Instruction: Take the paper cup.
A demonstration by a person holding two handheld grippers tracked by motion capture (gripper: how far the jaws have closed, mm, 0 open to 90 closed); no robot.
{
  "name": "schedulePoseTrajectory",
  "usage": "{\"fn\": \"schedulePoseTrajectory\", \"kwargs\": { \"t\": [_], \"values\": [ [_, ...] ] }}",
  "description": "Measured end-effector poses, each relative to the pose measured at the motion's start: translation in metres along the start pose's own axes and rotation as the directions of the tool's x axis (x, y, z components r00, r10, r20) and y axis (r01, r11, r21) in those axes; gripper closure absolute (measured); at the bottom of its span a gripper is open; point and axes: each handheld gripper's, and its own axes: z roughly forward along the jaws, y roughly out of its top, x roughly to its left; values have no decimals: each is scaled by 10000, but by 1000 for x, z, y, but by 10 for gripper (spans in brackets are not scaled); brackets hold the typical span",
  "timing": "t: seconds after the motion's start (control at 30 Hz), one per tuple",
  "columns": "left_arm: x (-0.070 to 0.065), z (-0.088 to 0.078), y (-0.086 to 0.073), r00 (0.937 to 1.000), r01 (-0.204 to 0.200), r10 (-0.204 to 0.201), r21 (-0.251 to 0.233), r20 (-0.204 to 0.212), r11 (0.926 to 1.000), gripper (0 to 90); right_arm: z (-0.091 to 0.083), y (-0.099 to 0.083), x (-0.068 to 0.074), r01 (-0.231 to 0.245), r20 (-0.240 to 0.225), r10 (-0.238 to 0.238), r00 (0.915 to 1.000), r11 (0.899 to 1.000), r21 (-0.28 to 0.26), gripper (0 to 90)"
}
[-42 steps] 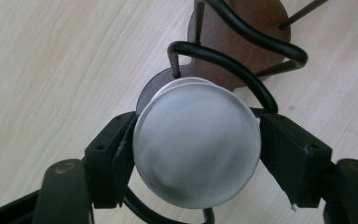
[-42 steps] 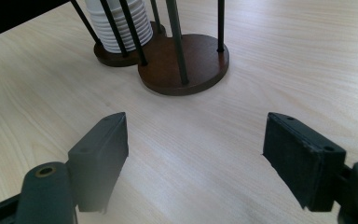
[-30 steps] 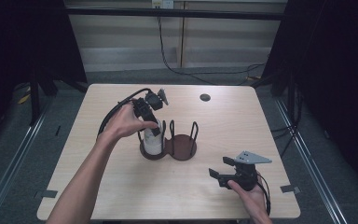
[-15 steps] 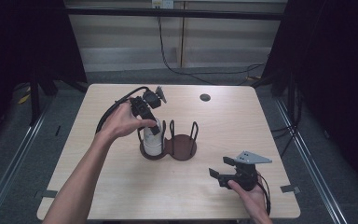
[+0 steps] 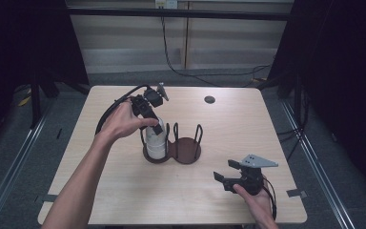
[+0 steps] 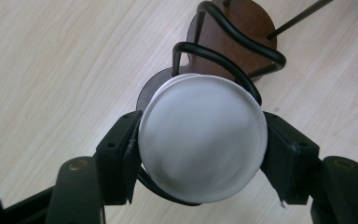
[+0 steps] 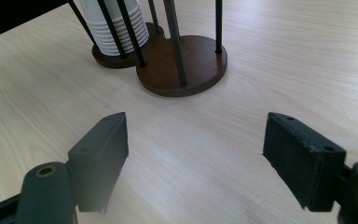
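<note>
A: Looking down from the high view, the stack of white cups (image 5: pixel 156 142) is seen in the wooden rack (image 5: pixel 187 151) under the left gripper (image 5: pixel 153 125).

B: Left gripper view: the round white cup bottom is pinched between both pads (image 6: pixel 126 154), jaws just closed. Right gripper (image 7: pixel 193 154) is held spread, well apart.

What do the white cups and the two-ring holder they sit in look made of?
Stack of white cups: probably paper, matte, with thin rolled rims stacked at the base. Brown two-ring holder: bases look like dark-stained wood with a slight sheen; uprights look like black metal wire, thin and smoothly bent.
</note>
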Motion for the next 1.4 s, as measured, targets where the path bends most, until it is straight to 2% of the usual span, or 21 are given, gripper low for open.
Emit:
{"fn": "schedulePoseTrajectory", "kwargs": {
  "t": [0.13,0.23,0.5,0.67,0.9,1.23,1.27,1.33,1.4],
  "values": [
    [1,-5,0,10000,-22,22,-70,-17,10000,362,0,0,-1,-13,18,13,10000,10000,-17,216],
    [1,-9,-2,10000,-5,4,-338,-18,9994,363,0,0,0,-14,6,14,10000,10000,-4,215],
    [2,-15,-5,10000,34,-37,-638,-51,9980,366,0,0,0,-12,23,12,10000,10000,16,216],
    [4,-19,-9,9998,192,-191,-788,23,9967,367,1,0,0,-8,8,8,10000,10000,30,215],
    [4,-27,-14,9998,171,-164,-1093,76,9939,368,1,0,0,-5,24,5,10000,10000,41,216],
    [8,-41,-21,9992,363,-330,-1794,216,9831,368,2,0,0,-51,44,51,10000,10000,68,216],
    [9,-42,-21,9994,349,-339,-1927,83,9806,369,2,0,0,-33,36,33,10000,10000,51,216],
    [9,-44,-22,9991,384,-341,-2146,240,9760,369,2,0,0,-2,63,2,10000,10000,17,215],
    [9,-46,-23,9993,358,-322,-2235,200,9741,369,1,0,0,4,77,-4,10000,10000,-46,215]
  ]
}}
